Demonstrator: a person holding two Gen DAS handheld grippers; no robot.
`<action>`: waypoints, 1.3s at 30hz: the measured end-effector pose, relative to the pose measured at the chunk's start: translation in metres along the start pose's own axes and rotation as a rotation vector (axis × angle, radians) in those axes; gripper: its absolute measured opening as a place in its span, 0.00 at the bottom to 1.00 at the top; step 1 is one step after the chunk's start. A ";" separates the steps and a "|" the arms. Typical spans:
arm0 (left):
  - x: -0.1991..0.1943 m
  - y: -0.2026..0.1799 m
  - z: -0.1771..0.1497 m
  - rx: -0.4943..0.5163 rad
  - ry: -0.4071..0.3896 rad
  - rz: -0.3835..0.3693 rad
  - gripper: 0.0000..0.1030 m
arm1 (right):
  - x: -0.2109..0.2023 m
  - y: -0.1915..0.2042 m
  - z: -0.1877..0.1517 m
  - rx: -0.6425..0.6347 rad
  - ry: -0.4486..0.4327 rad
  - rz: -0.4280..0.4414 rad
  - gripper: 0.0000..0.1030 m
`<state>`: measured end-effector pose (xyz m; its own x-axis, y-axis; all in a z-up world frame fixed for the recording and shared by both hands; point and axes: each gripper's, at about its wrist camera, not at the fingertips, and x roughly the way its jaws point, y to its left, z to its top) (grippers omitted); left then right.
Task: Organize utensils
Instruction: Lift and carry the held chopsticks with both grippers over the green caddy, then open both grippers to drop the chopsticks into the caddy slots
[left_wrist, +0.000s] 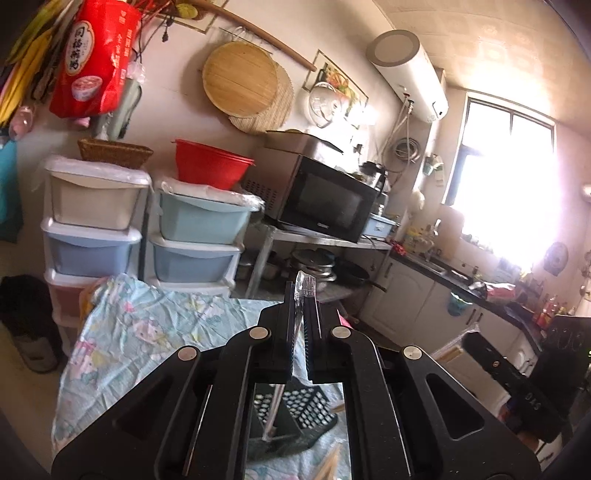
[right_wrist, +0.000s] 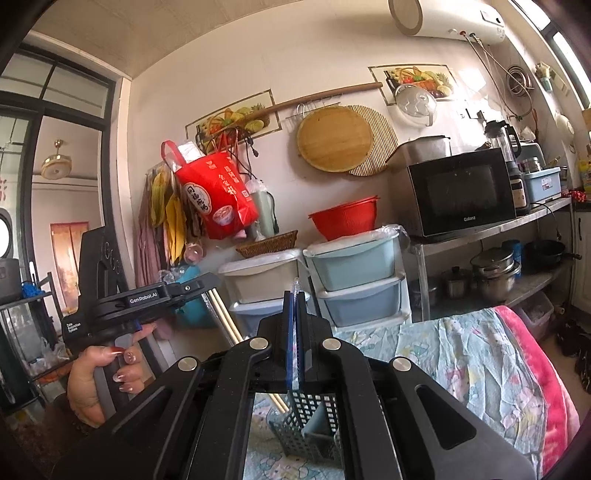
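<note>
Both grippers clamp one clear plastic sleeve of chopsticks above a dark perforated plastic utensil basket.

The dark perforated plastic utensil basket (right_wrist: 310, 424) stands on the floral pale-blue cloth (right_wrist: 461, 354) covering the table; through the gap under the right gripper (right_wrist: 295, 317) a grey-blue piece shows inside one compartment, and the chopstick tips reach its rim. The left gripper (left_wrist: 301, 306) has its fingers (left_wrist: 286, 325) pressed nearly together on the clear plastic sleeve (left_wrist: 304, 286), whose crinkled end sticks up past them. The right gripper's fingers are likewise pinched on a thin clear film edge. Only the right wrist view shows the pale wooden chopsticks (right_wrist: 227, 317) slanting down from the left gripper, and the person's hand (right_wrist: 99, 376) with painted nails on its handle. Loose chopsticks (left_wrist: 328, 463) lie on the cloth in the left wrist view.
</note>
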<state>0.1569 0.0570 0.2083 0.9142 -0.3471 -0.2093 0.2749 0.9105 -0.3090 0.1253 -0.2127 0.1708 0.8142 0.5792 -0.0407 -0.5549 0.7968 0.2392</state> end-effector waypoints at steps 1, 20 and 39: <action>0.001 0.001 0.001 0.005 -0.003 0.012 0.02 | 0.002 -0.001 0.000 -0.001 0.002 -0.003 0.01; 0.043 0.041 -0.035 -0.035 0.045 0.090 0.02 | 0.037 -0.024 -0.011 0.071 0.081 -0.025 0.02; 0.053 0.059 -0.088 -0.070 0.153 0.136 0.15 | 0.049 -0.053 -0.060 0.207 0.189 -0.089 0.05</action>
<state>0.1950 0.0726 0.0976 0.8840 -0.2571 -0.3906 0.1259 0.9353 -0.3308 0.1837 -0.2162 0.0983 0.8009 0.5459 -0.2461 -0.4201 0.8052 0.4186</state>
